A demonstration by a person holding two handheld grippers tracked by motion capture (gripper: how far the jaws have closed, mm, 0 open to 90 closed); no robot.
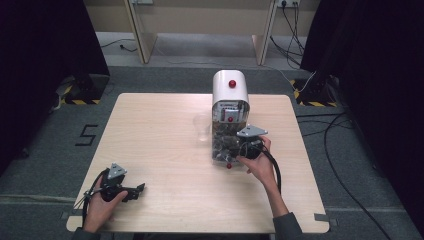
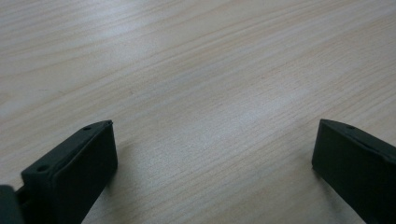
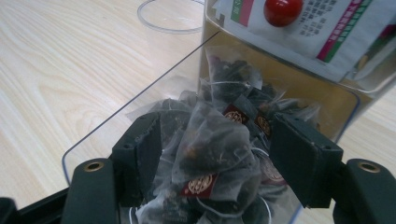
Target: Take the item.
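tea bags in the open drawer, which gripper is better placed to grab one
Right. The right gripper is already inside the clear drawer, jaws open on either side of a tea bag. The left gripper sits open over bare table near the front left corner, far from the dispenser.

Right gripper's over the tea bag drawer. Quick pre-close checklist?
1. Right gripper open: ok, its fingers are spread.
2. A tea bag sits between the fingers: ok.
3. Single bag isolated: cannot tell, the bags are piled and overlapping.
4. Fingers clear of the clear drawer wall: cannot tell from this angle.
5. Left gripper out of the way: ok, open over bare table at the near left.
6. Clear cup beside the dispenser, upright: ok.
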